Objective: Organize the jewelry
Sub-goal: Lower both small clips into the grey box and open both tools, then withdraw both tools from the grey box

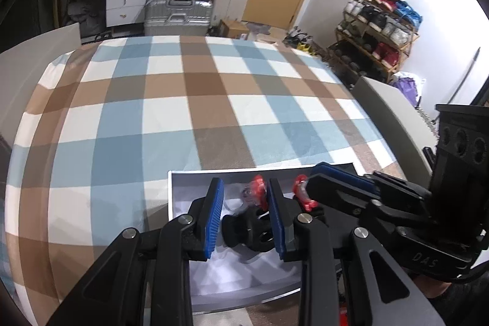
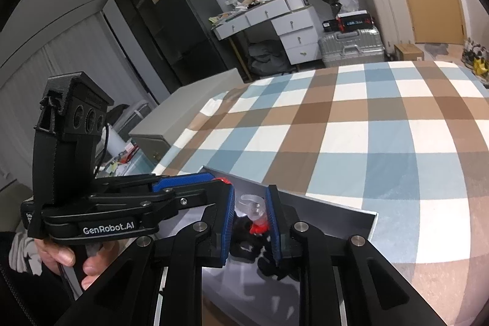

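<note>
Both grippers, left and right, hung low in frame, fingers narrow and empty over the box of clips, seemingly to sort them.

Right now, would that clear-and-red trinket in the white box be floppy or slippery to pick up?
Probably stiff: the clear-and-red trinket looks like moulded plastic keeping its curved shape. Likely light, being small beside the wall of the white box. Its glossy surface may be slippery.

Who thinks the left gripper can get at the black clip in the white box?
Probably yes: the left gripper hangs over the open box, and the black clip lies uncovered below its parted fingers. A red clip beside one finger may snag.
</note>
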The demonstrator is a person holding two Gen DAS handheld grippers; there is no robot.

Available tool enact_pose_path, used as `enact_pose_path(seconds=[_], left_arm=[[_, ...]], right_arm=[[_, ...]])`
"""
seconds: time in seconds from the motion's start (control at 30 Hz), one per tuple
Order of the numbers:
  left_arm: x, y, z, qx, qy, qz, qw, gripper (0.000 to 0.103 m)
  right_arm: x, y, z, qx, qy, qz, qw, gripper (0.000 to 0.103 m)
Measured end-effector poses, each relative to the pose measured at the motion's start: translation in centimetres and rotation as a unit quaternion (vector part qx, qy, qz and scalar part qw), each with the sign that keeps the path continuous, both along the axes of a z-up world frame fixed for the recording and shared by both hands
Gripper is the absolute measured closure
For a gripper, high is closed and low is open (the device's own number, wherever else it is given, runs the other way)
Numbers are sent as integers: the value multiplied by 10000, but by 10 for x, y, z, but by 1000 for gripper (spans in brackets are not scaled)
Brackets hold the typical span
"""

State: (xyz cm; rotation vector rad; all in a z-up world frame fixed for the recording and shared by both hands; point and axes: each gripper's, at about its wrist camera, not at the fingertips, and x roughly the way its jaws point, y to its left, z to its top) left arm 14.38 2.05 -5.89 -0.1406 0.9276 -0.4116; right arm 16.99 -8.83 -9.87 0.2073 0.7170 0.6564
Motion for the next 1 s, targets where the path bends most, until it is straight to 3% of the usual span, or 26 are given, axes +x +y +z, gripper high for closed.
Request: enact_pose_path(seconds=[0.1, 0.13, 0.23, 0.4, 0.77, 0.87, 1.0], left_arm=[[-2, 1, 1, -11, 7, 16, 10000, 74], [-3, 1, 2, 0, -19, 1, 10000, 67], [-9, 4, 8, 105, -179, 157, 9997, 45], [-20, 8, 18, 180, -498, 324, 9981, 44], [-49, 12, 37, 394, -950, 673, 9924, 37], [-64, 12, 47, 469, -1281, 843, 9871, 19], [-78, 12, 55, 524, -1567, 912, 9820, 18]], right_arm=[[-2, -3, 1, 1, -30, -87, 10000, 66], [-4, -5, 3, 55, -65, -118, 9999, 59], [-9, -9, 7, 52, -161, -183, 9997, 56], [-22, -17, 15, 85, -275, -290, 9992, 52], [-68, -31, 44, 121, -909, -511, 9945, 22], [-81, -31, 52, 84, -1098, -503, 9927, 16], [-98, -33, 61, 109, -1301, -516, 9901, 6]])
